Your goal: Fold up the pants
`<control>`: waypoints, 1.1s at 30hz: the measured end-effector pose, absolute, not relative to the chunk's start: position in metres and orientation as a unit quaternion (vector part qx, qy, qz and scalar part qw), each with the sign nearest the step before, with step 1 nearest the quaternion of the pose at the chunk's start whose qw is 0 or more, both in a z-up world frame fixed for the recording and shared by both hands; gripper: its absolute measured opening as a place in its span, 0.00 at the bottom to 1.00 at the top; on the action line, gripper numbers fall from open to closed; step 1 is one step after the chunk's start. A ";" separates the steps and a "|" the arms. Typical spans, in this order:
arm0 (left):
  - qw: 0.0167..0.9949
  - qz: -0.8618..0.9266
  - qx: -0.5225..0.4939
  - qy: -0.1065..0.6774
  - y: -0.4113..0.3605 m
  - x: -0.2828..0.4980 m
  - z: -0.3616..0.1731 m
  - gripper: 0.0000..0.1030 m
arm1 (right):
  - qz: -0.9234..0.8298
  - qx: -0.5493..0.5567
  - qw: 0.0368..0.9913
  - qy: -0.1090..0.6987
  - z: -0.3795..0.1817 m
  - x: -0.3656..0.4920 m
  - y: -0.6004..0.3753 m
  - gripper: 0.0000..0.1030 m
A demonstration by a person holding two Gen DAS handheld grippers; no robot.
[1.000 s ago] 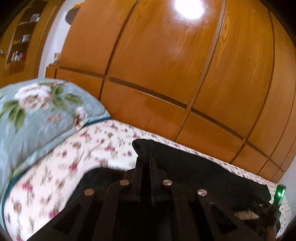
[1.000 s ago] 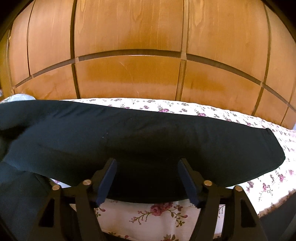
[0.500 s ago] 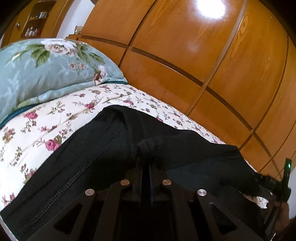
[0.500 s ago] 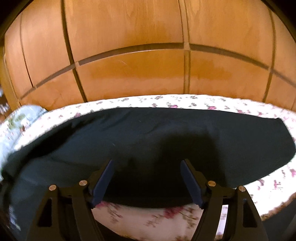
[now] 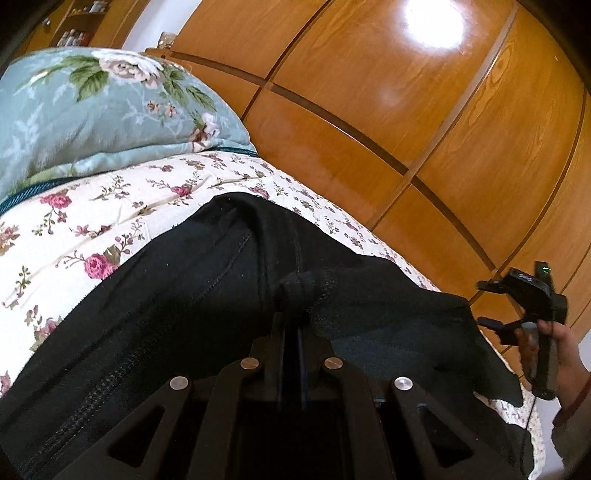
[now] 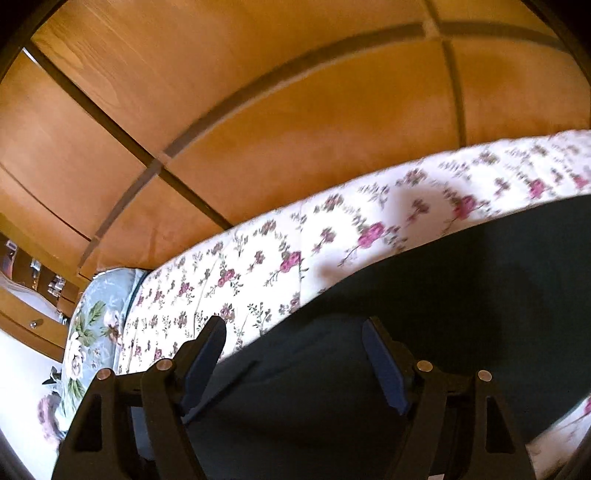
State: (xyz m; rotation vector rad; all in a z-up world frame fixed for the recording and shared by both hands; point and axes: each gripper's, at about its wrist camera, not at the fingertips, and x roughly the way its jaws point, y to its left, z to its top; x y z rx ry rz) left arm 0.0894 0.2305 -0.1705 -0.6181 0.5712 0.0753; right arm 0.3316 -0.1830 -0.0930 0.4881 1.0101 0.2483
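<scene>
Black pants (image 5: 207,280) lie spread on a bed with a white flowered sheet (image 5: 110,206). My left gripper (image 5: 293,295) is shut on a bunched fold of the pants and holds it just above the rest of the cloth. My right gripper (image 6: 295,350) is open and empty above the pants (image 6: 461,295); its blue pads (image 6: 384,362) stand wide apart. It also shows in the left wrist view (image 5: 524,306) at the far right, held in a hand, off the pants' far end.
A pale blue flowered pillow (image 5: 92,110) lies at the head of the bed, also in the right wrist view (image 6: 88,343). Wooden wardrobe doors (image 5: 406,110) run along the bed's far side. Shelves (image 5: 77,29) stand in the far corner.
My left gripper has carried its fold of pants across onto the other cloth and come lower. My right gripper has swung left and tilted, staying open.
</scene>
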 end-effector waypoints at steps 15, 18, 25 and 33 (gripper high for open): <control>0.910 0.031 -0.308 0.275 0.230 0.091 -0.172 0.05 | 0.106 0.314 0.795 0.507 -0.130 0.333 -0.198 0.16; 0.908 0.028 -0.315 0.275 0.233 0.091 -0.172 0.05 | 0.130 0.320 0.803 0.486 -0.117 0.311 -0.208 0.14; 0.918 0.032 -0.338 0.203 0.248 0.062 -0.130 0.05 | 0.184 0.335 0.809 0.446 -0.089 0.255 -0.231 0.14; 0.908 0.047 -0.397 0.121 0.282 0.013 -0.100 0.04 | 0.227 0.310 0.842 0.380 -0.080 0.173 -0.238 0.14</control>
